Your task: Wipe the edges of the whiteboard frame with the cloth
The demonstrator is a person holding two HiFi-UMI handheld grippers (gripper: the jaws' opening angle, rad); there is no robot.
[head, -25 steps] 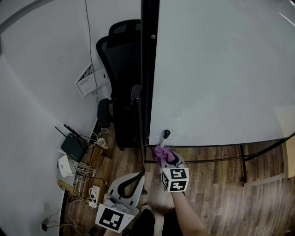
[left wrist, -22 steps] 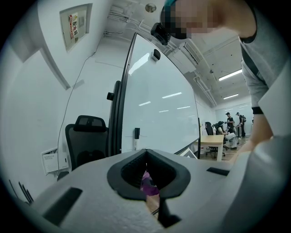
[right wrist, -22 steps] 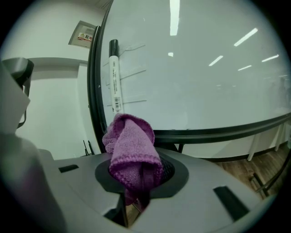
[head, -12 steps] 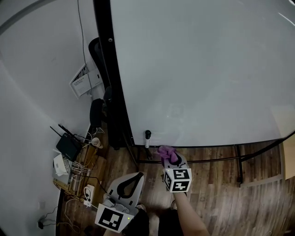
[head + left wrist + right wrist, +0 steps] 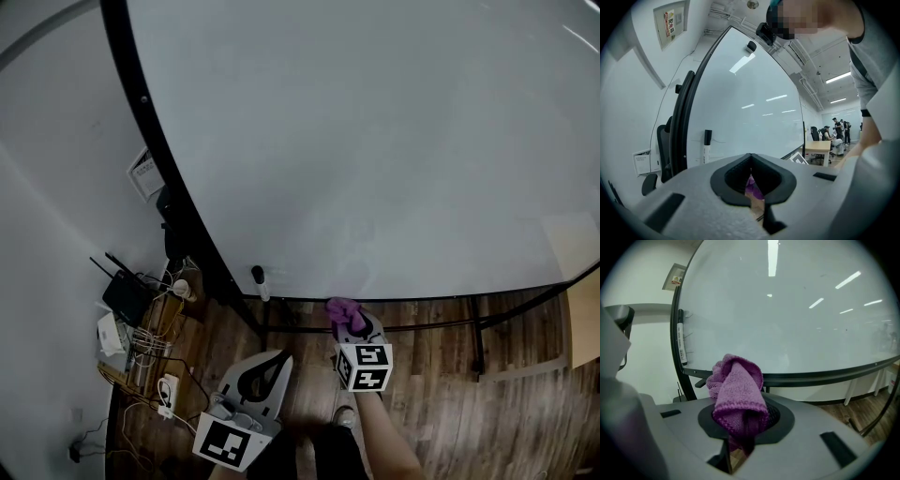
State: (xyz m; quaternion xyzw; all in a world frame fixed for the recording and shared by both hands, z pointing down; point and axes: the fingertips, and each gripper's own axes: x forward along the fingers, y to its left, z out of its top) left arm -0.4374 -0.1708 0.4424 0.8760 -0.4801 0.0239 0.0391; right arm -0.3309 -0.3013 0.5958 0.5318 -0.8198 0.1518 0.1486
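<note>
The whiteboard's black frame (image 5: 178, 202) curves down its left side, and the bottom edge (image 5: 422, 299) runs right. My right gripper (image 5: 345, 319) is shut on a purple cloth (image 5: 339, 308) just under that bottom edge, right of a marker (image 5: 259, 281). In the right gripper view the cloth (image 5: 738, 390) bulges from the gripper (image 5: 743, 416) in front of the bottom frame (image 5: 825, 377); I cannot tell whether they touch. My left gripper (image 5: 278, 358) hangs lower left, shut and empty. The left gripper view looks past that gripper (image 5: 750, 161) at the left frame (image 5: 686, 122).
A dark office chair (image 5: 173, 230) stands behind the board's left edge. A router (image 5: 122, 298), cables and a power strip (image 5: 164, 389) lie on the wooden floor at left. The board's stand legs (image 5: 478, 347) reach toward me. Far off, people (image 5: 841, 133) sit beside a desk (image 5: 818, 147).
The board's left frame and the marker have slid left in the head view. My right gripper with the cloth now sits farther right along the bottom edge. The left gripper stays low.
</note>
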